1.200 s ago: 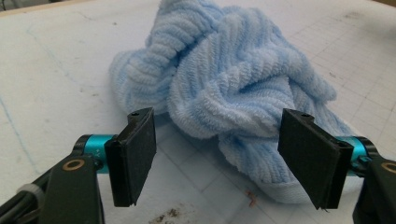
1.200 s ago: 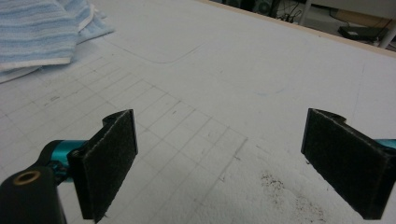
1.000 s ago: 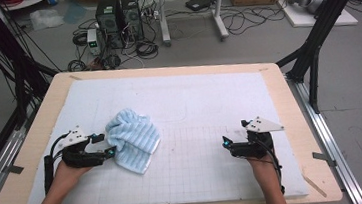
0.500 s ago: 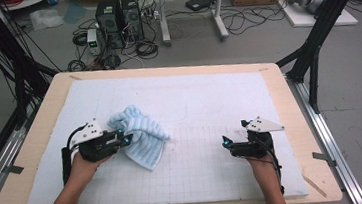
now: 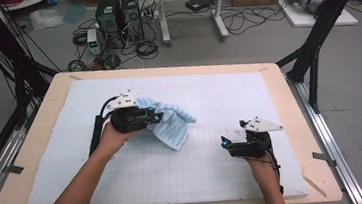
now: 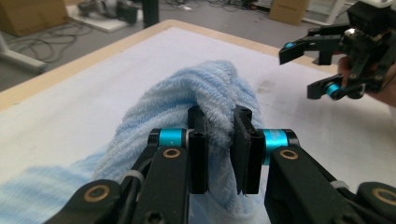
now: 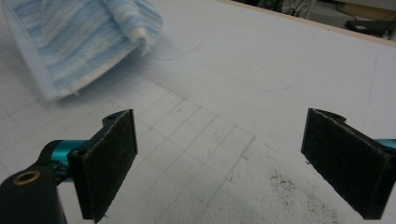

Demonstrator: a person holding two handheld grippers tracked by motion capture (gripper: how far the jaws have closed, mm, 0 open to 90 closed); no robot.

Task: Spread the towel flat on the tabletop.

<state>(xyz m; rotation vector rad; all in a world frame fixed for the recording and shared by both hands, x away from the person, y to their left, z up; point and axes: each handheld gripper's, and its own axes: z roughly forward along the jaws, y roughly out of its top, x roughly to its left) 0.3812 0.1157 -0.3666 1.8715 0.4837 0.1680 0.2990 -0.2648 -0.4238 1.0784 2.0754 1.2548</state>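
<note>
The towel, light blue with paler stripes, lies bunched on the white mat a little left of the middle of the table. The left gripper is on the towel's 9 o'clock side, held in the person's left hand, and points toward 3 o'clock. In the left gripper view its two black jaws are pressed in on a raised fold of the towel, with terry cloth squeezed in the narrow gap between the pads. The rest of the cloth drapes from that fold toward 4 o'clock; how much of it is lifted off the mat is hard to judge from above.

The right gripper rests low over the mat at about 4 o'clock from the towel, well apart from it, held in the right hand and pointing toward 9 o'clock. In the right gripper view its jaws stand wide apart with only the gridded mat between them, and the towel lies beyond at 11 o'clock. A patch of dark specks marks the mat near the right-hand jaw.
</note>
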